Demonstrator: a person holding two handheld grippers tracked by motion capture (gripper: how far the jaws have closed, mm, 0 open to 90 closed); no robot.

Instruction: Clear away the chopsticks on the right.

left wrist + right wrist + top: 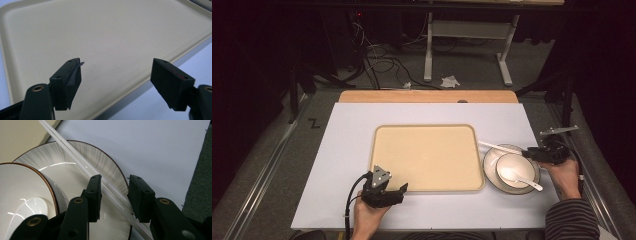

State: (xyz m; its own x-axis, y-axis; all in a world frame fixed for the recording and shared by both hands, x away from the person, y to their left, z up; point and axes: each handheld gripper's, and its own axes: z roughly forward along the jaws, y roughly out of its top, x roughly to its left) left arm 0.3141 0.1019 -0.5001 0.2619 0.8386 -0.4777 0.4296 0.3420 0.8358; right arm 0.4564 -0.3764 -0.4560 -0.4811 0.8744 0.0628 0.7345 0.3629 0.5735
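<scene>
A beige tray [427, 157] lies in the middle of the white table top. My left gripper [396, 192] is open at the tray's near left corner, and its jaws hover wide apart over the tray [112, 30] with nothing between them. To the tray's right is a grey-rimmed plate [489, 167] holding a white bowl [514, 165] with a white spoon [519, 177] in it. A pair of white chopsticks [498, 147] rests across the plate's far rim. My right gripper [115, 178] is open, its jaws on either side of the chopsticks [71, 151] above the plate [100, 155], beside the bowl [22, 185].
The white table top [352, 130] has free room left of and beyond the tray. A wooden strip [427, 96] borders its far edge. Behind it are a desk frame [467, 45] and cables [382, 60] on the floor. The table's right edge [192, 175] is close to my right gripper.
</scene>
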